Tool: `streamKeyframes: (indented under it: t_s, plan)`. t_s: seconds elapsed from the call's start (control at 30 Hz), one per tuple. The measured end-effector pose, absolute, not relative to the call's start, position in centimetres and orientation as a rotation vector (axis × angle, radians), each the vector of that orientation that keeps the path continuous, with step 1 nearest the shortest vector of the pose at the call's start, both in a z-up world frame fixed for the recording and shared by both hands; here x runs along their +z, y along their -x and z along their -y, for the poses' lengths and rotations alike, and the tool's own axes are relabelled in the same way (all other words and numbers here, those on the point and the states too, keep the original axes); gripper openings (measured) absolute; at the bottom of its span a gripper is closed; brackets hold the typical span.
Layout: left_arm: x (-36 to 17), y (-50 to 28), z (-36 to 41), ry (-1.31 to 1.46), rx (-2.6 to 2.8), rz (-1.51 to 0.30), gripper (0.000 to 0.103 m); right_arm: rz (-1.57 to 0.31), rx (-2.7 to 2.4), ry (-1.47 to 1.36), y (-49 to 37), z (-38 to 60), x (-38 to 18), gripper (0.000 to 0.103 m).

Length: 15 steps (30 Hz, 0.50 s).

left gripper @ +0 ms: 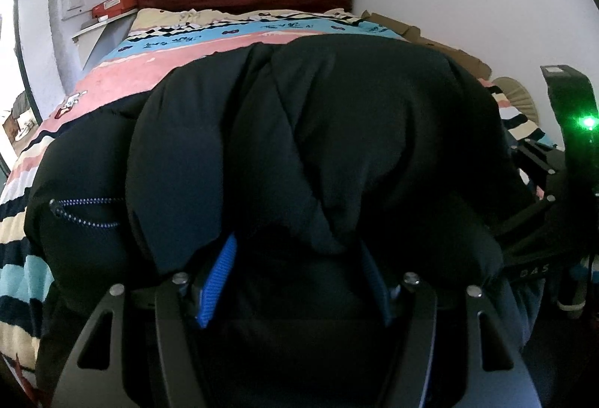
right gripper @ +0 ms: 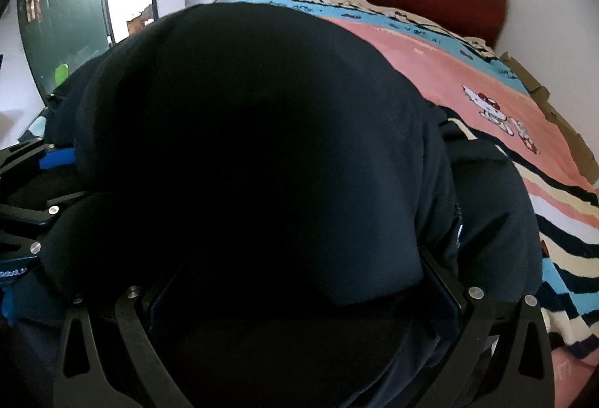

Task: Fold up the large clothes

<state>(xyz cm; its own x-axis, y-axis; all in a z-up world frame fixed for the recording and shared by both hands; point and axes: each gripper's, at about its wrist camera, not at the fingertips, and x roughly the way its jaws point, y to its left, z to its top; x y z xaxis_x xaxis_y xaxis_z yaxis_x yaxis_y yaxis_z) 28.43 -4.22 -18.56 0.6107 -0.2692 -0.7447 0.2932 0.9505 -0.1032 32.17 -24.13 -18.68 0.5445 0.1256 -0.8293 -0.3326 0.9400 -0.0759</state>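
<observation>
The left gripper point(left gripper: 294, 280) stood fairly wide, its blue-padded fingers point(left gripper: 217, 280) clamped on a thick fold of the black padded jacket point(left gripper: 318, 130), which bulged ahead of and over both fingers. The right gripper point(right gripper: 299, 295) likewise held a bulky fold between spread jaws. The jacket hung doubled above the striped blanket point(left gripper: 209, 44), beyond the fingertips. I judged the fold half made: laying down and smoothing remained.

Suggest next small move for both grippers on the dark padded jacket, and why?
Probably lower the bundle onto the striped blanket. The dark padded jacket bulges thick between the left gripper and the right gripper, apparently gripped, so set it down before releasing.
</observation>
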Motion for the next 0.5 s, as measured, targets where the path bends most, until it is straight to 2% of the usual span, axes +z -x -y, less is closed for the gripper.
streamKeyframes:
  t_s: [0.3,0.5]
  plan:
    - [-18.7,-28.6,4.2,-0.033,-0.318,-0.863,0.061,-0.996,0.272,0.236,-32.9,24.2,-19.3,0.103]
    - [-16.3,-27.6,4.2,-0.032,-0.314,-0.889,0.061,-1.004,0.283,0.238,-32.2,24.4,-17.7,0.102]
